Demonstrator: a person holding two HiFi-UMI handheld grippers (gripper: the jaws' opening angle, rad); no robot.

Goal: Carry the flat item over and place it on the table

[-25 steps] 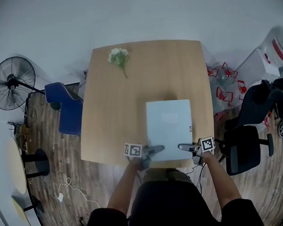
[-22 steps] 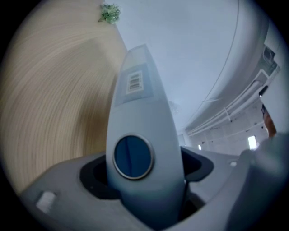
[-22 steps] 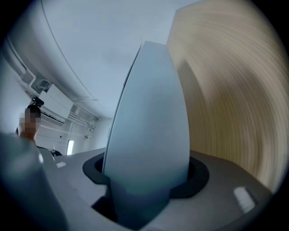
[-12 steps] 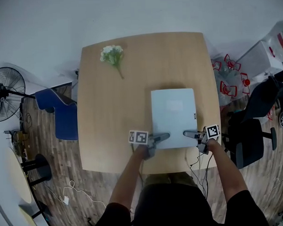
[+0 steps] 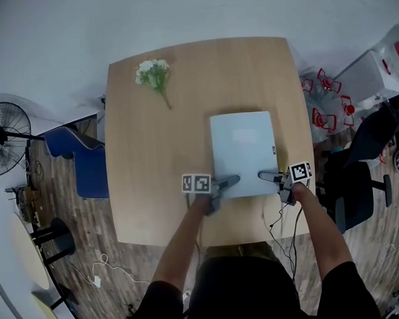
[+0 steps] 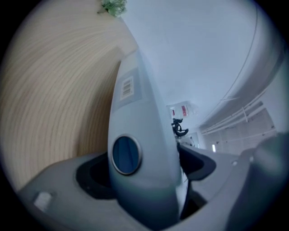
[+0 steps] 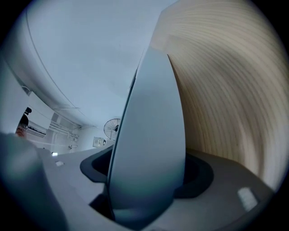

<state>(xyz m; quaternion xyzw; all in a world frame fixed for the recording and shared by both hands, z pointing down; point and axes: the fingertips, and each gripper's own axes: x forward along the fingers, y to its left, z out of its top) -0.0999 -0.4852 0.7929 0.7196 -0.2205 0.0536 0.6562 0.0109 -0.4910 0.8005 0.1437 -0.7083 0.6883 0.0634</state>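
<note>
Far left, off the desk, a standing fan [image 5: 5, 139] and a blue chair [image 5: 82, 160] are on the wood floor; no writing is legible on either. The wooden desk [image 5: 154, 157] carries a sprig of white flowers [image 5: 152, 72] near its far left corner, well apart from everything else. The left gripper [image 5: 234, 180] sits at the near left corner of the flat item [image 5: 243, 151], with its marker cube [image 5: 196, 183] showing black-and-white square codes and no words. In the left gripper view the item's edge stands between the fingers [image 6: 90, 176], which are opening. A sliver of light shows beside the right-hand one, so the grip reads as released. That view also shows a barcode sticker [image 6: 128, 86] on the item, its print too small to read, and a round blue disc [image 6: 126, 154] nearer the fingers. The item is a pale blue-grey slab lying on the right half of the desk, close to the near edge, long sides running away from the person. Its top bears a paler rectangular patch [image 5: 241, 140] and its right edge a small dark mark [image 5: 273, 149], both illegible. The right gripper [image 5: 262, 176] is at the near right corner, and its cube [image 5: 300, 172] is also code-marked. Its fingers [image 7: 203, 173] are likewise opening with the item's edge between them, not clamped. A black office chair [image 5: 357, 183] stands to the right of the desk.
</note>
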